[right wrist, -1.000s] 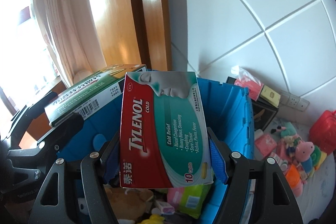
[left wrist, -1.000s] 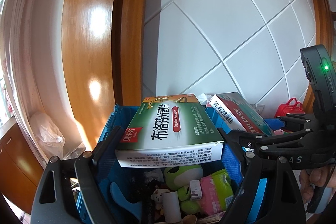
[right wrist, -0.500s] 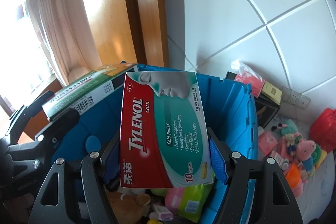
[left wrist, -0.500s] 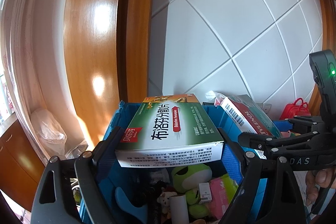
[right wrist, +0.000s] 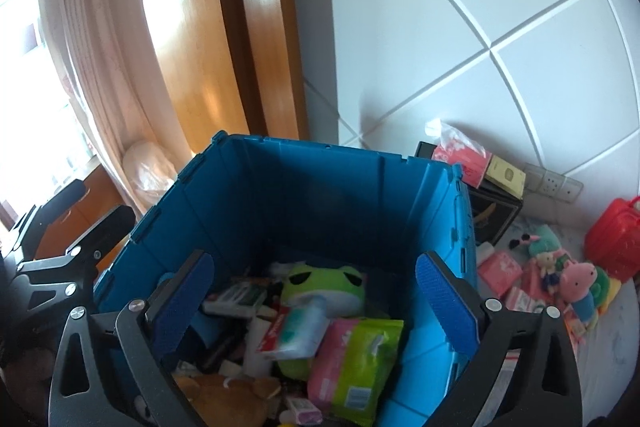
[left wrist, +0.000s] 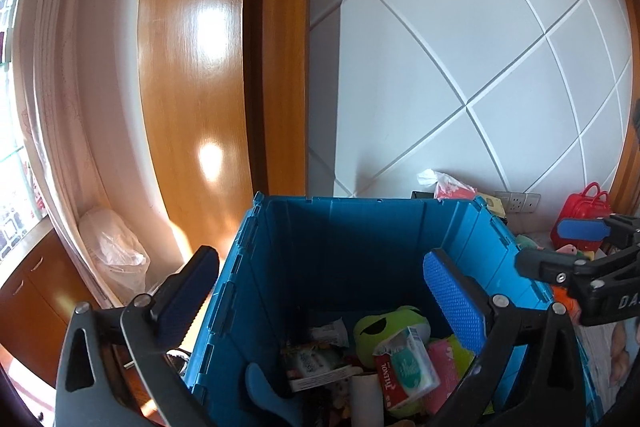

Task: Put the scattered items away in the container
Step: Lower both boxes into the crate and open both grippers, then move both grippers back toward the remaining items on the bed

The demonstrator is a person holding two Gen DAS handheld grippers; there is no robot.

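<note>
A blue crate [left wrist: 360, 227] [right wrist: 320, 183] holds several items. The Tylenol box [left wrist: 404, 367] [right wrist: 296, 327] lies inside against a green frog plush [left wrist: 390, 327] [right wrist: 324, 283]. The green medicine box [left wrist: 320, 367] [right wrist: 236, 297] lies inside to the left. My left gripper [left wrist: 320, 303] is open and empty above the crate's left side. My right gripper [right wrist: 316, 299] is open and empty above the crate's middle. It also shows in the left wrist view [left wrist: 580, 259].
Pink and green packets [right wrist: 356, 359] lie in the crate. To the right on the bed lie a pig plush [right wrist: 580, 283], a red toy basket [right wrist: 616, 239], pink packets [right wrist: 500, 271] and a black box [right wrist: 492, 211]. Behind are a white tiled wall, a wooden frame and a curtain.
Both grippers have opened. The green medicine box and the Tylenol box have dropped from the jaws into the crate.
</note>
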